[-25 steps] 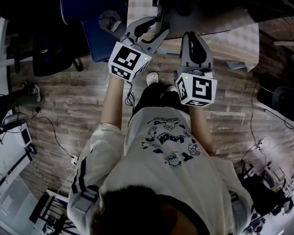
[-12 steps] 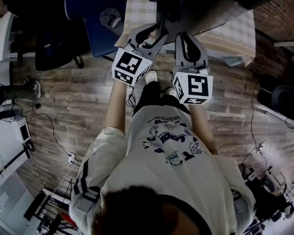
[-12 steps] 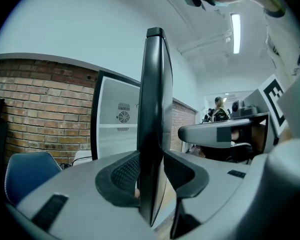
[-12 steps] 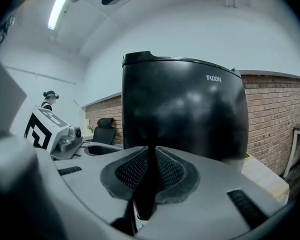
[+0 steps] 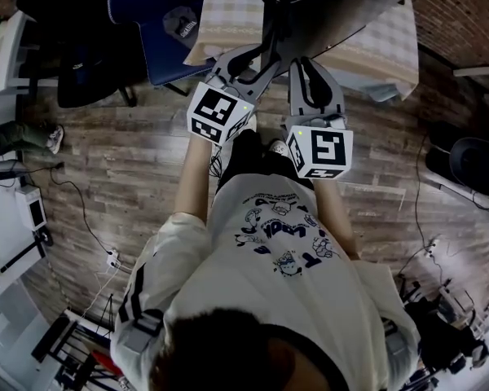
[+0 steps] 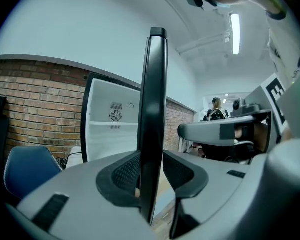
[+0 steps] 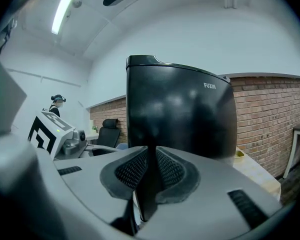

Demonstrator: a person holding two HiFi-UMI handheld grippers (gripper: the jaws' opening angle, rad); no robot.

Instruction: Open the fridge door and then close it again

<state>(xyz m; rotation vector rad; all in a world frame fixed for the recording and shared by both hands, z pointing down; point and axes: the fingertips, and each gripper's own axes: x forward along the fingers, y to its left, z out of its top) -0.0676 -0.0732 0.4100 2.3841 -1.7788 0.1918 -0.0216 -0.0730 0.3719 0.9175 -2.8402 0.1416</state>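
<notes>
The fridge door (image 6: 155, 109) stands open. In the left gripper view it is seen from its thin side, as a dark upright bar, and the white inside of the fridge (image 6: 112, 129) shows to the left of it, in front of a brick wall (image 6: 35, 104). The left gripper (image 6: 152, 173) has this edge of the door between its jaws. The jaws have just been closing, and now the pads (image 6: 122, 176) lie against both faces of the door, so the gripper pinches it.

The right gripper (image 7: 150, 171) has its jaws pressed together, and no object is between them. It points at the black outer face of the door, which fills the middle of the right gripper view. Whether its tips touch the door cannot be told.

In the head view the person stands on a wooden floor (image 5: 130, 161) and holds both grippers forward, side by side. Their tips reach under the dark fridge at the top of the picture. The fridge stands on a table (image 5: 387, 51) with a checked cloth. A blue chair (image 5: 159, 23) is to the left of the table, near the left gripper.
</notes>
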